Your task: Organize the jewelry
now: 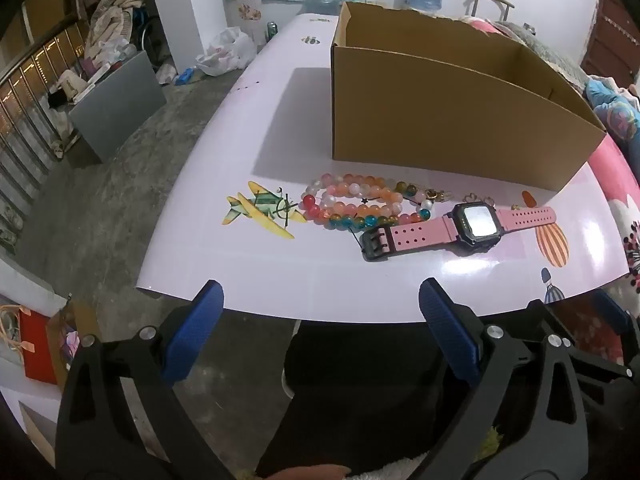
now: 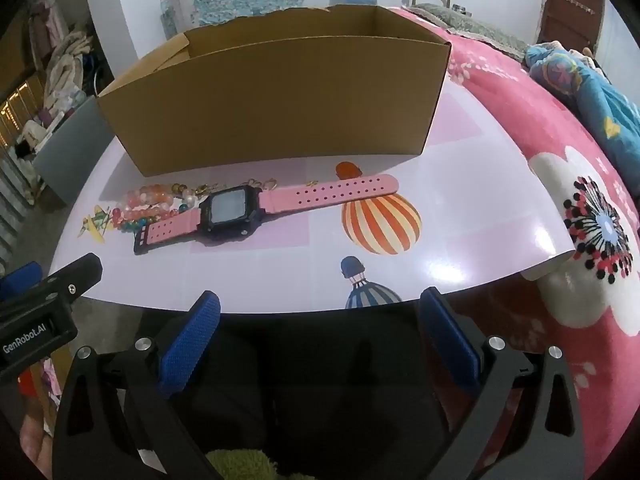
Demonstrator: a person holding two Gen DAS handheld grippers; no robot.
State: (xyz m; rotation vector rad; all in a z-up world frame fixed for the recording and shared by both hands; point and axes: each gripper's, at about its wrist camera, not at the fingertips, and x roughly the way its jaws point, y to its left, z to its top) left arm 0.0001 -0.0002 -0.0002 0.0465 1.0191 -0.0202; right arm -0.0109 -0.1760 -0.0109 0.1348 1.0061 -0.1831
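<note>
A brown cardboard box (image 1: pixel 460 120) stands open-topped on the pale surface (image 1: pixel 320 272), toward its far edge. Only the inner walls show from both wrist views; the floor of the box is hidden behind the near wall, so what lies in it cannot be told.

Just in front of the box's near wall lies the jewelry. A heap of beaded bracelets (image 1: pixel 356 204), pink, orange, white, red and teal beads, sits toward the left side of the surface, next to a printed yellow airplane (image 1: pixel 262 210). Touching the heap on its right, a pink-strapped watch (image 1: pixel 460 228) with a dark square case lies flat, face up, its strap running roughly along the near wall of the box; in the right wrist view its long strap end reaches over a printed striped balloon (image 2: pixel 380 220). Some small gold-coloured pieces lie between the beads and the box, too small to tell apart.

The left claw (image 1: pixel 320 332) hangs at the near edge of the surface, released and spread wide, nothing between its blue pads (image 1: pixel 196 332); the beads and watch are well ahead of it. The right claw (image 2: pixel 320 332) is likewise released at the near edge, with the watch ahead and to its left.
</note>
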